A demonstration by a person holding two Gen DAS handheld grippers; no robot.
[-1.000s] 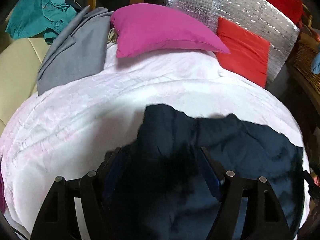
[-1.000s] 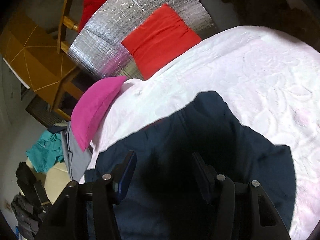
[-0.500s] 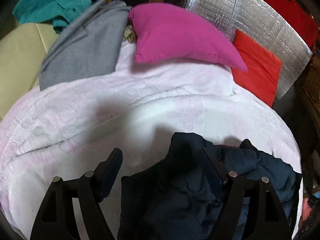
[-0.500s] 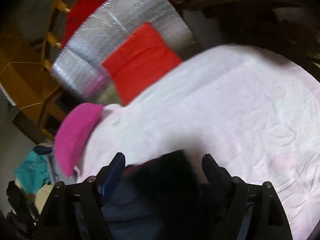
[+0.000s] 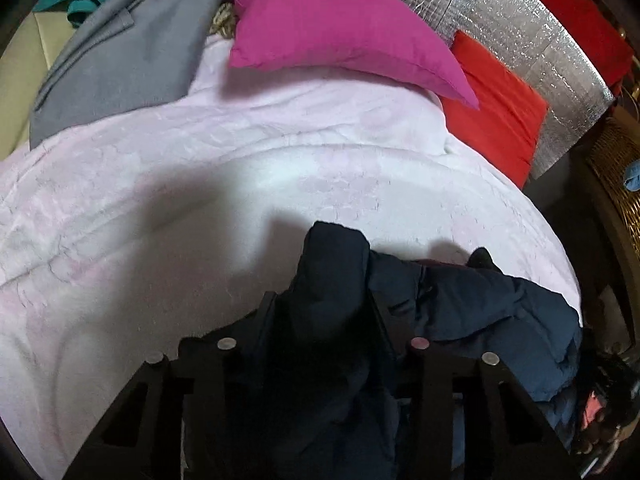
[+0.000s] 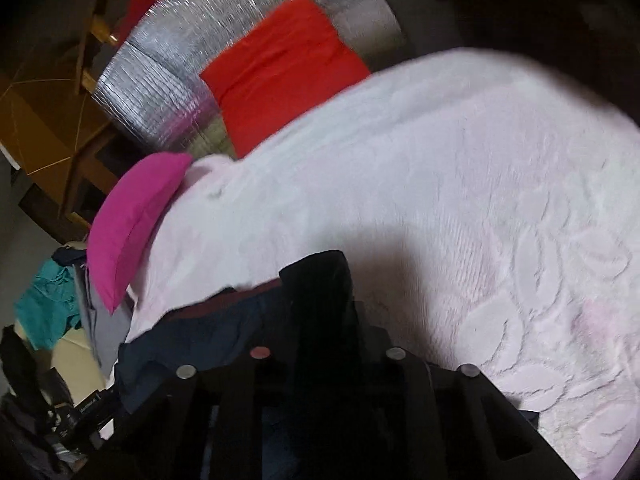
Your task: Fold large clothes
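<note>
Left wrist view: the left tool [image 5: 324,300] tilts steeply down over the bed [image 5: 168,184], its jaws closing with a bunched fold of the dark navy jacket [image 5: 492,312] pinched between them. In the right wrist view, the right tool [image 6: 320,312] also angles downward, jaws closing tight on another fold of the jacket, which lies crumpled at the bed's near edge, well apart from the magenta pillow [image 5: 340,24].

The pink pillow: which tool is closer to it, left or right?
Left, probably. The pink pillow lies straight ahead of the left tool, across the white blanket. For the right tool it sits far off to the side.
</note>
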